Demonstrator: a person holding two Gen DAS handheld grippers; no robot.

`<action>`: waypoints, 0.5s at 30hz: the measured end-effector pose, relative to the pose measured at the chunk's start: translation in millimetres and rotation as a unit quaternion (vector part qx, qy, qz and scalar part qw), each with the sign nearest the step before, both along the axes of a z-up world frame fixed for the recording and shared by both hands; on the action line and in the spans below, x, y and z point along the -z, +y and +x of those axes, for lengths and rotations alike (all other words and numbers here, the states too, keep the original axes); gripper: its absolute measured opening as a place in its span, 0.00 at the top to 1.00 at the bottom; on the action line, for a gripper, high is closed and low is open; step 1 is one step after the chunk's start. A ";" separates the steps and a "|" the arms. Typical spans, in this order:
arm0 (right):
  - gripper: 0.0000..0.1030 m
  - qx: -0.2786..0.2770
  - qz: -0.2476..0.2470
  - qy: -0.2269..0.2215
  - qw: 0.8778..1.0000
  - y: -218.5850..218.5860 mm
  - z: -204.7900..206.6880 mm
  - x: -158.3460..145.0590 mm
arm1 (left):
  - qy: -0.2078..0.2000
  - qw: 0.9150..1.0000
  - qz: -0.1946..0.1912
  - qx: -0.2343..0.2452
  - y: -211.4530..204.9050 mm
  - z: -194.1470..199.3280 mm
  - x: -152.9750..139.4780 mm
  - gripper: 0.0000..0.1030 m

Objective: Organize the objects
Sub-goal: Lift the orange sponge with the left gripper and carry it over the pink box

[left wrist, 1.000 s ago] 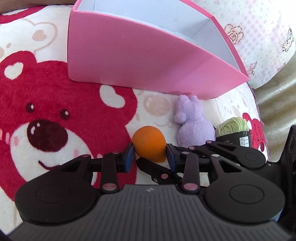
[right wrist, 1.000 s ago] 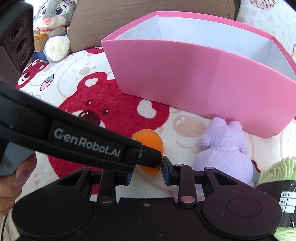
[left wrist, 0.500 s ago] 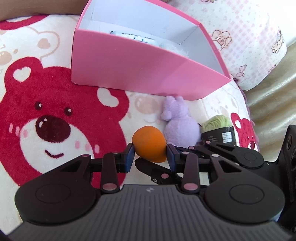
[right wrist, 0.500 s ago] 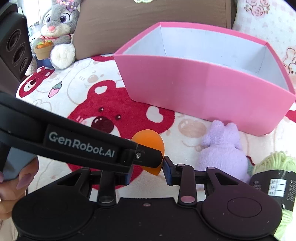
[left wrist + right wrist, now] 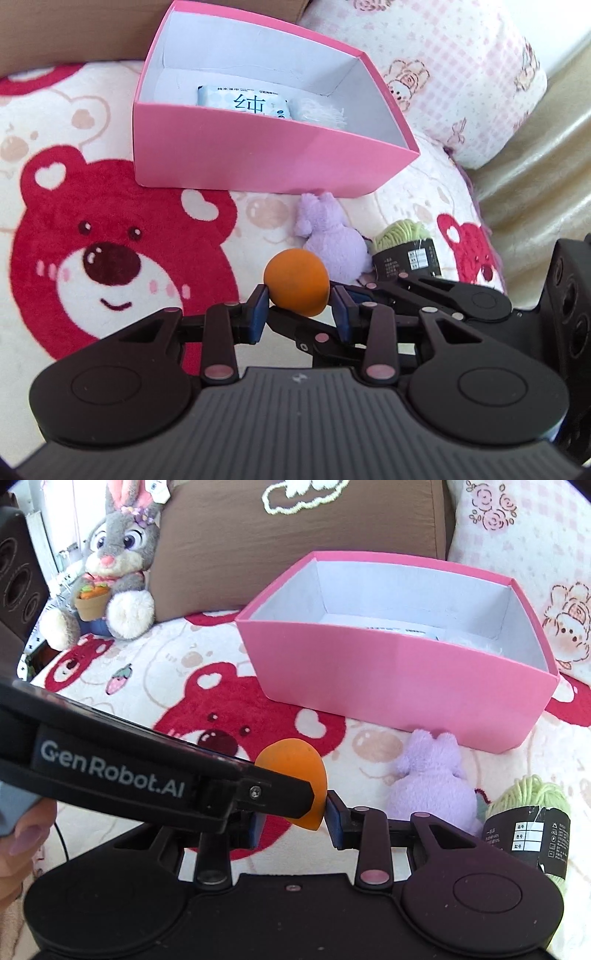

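Both grippers meet on one thing: my left gripper (image 5: 298, 308) has its blue pads clamped on the flanks of the orange sponge egg (image 5: 296, 281), and my right gripper (image 5: 291, 821) brackets the egg's pointed lower end from the other side. The right jaws have just been opening, and I cannot tell whether they still press on it. The egg sits lifted off the bear blanket (image 5: 92, 229), its long axis roughly upright, blunt end up. Just beyond lie the purple plush (image 5: 332, 240) and the green yarn skein (image 5: 404, 245), still on the blanket. Farther ahead and lower stands the pink box (image 5: 258, 147), already holding a wipes pack (image 5: 242, 101). I judge the next move is forward over its near wall.
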State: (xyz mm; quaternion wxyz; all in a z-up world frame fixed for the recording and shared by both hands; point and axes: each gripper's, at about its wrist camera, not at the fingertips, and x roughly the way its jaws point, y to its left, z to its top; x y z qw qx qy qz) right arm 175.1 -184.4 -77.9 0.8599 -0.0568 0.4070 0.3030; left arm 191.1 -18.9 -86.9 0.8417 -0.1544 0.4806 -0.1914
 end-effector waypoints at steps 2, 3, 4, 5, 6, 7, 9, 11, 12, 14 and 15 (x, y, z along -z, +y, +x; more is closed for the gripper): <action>0.62 0.004 0.003 -0.002 1.000 6.9 -0.4 -1.4 | -0.005 1.000 0.003 0.007 -1.2 -4.9 -7.4 0.65; 0.62 0.006 0.005 -0.006 1.000 9.5 -1.4 -2.4 | -0.006 1.000 0.003 0.010 -0.9 -6.6 -10.1 0.65; 0.62 0.007 0.008 -0.009 1.000 9.0 -3.6 -4.9 | -0.009 1.000 0.004 0.012 -1.1 -8.2 -13.1 0.65; 0.62 0.010 0.011 -0.011 1.000 7.7 -5.8 -7.6 | -0.011 1.000 0.005 0.016 -1.9 -9.3 -15.4 0.65; 0.62 0.012 0.014 -0.014 1.000 5.5 -8.3 -10.4 | -0.013 1.000 0.005 0.018 -2.2 -10.5 -18.1 0.65; 0.62 0.015 0.017 -0.017 1.000 3.8 -10.4 -12.7 | -0.015 1.000 0.005 0.020 -2.8 -11.8 -21.0 0.65; 0.62 0.022 0.024 -0.017 0.999 0.1 -13.3 -16.6 | -0.018 1.000 0.004 0.026 -4.5 -14.3 -26.2 0.65; 0.63 0.027 0.032 -0.016 0.999 -2.1 -15.7 -19.8 | -0.025 0.999 0.008 0.032 -7.3 -17.0 -31.8 0.65; 0.63 0.028 0.033 -0.017 0.999 -3.1 -16.9 -21.7 | -0.024 0.999 0.010 0.034 -7.9 -18.0 -34.0 0.65; 0.63 0.022 0.033 -0.013 0.999 -2.3 -18.6 -24.7 | -0.011 0.999 0.019 0.040 -9.2 -18.2 -40.0 0.66; 0.63 0.018 0.032 -0.012 0.999 -0.8 -19.8 -26.2 | -0.004 0.999 0.027 0.042 -10.1 -17.9 -43.2 0.66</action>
